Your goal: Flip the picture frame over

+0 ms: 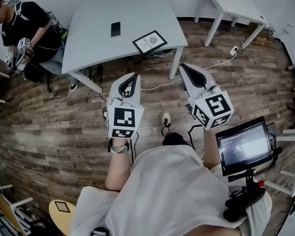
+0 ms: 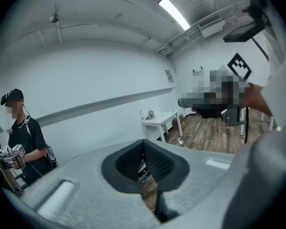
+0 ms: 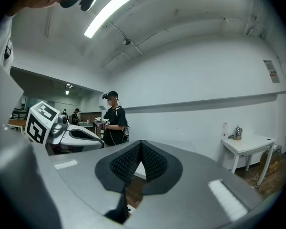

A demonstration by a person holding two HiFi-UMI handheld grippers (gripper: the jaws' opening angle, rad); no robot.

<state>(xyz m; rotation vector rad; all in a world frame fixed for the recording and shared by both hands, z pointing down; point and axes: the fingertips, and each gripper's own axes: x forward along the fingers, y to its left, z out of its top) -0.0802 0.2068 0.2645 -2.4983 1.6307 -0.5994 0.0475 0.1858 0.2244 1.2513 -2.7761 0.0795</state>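
Wooden planks cover the floor, and a pale grey counter stands on it at the far side. On the counter a black phone lies flat near the middle. A second person in a black shirt sits at the counter's left end. A smaller white table stands far right, and a small monitor on a stand is near right, beside the wearer. White cables run over the floor under the counter's near edge.

The picture frame lies flat near the near right corner of the counter, turned diagonally. It has a thin black border and a pale face with a round dark print, and this face is up. It is to the right of the phone and apart from it.

Both hands reach forward side by side above the floor, and they point toward the counter. The left tongs are together and hold nothing. The right tongs are also together and empty. Both are well apart from the frame.
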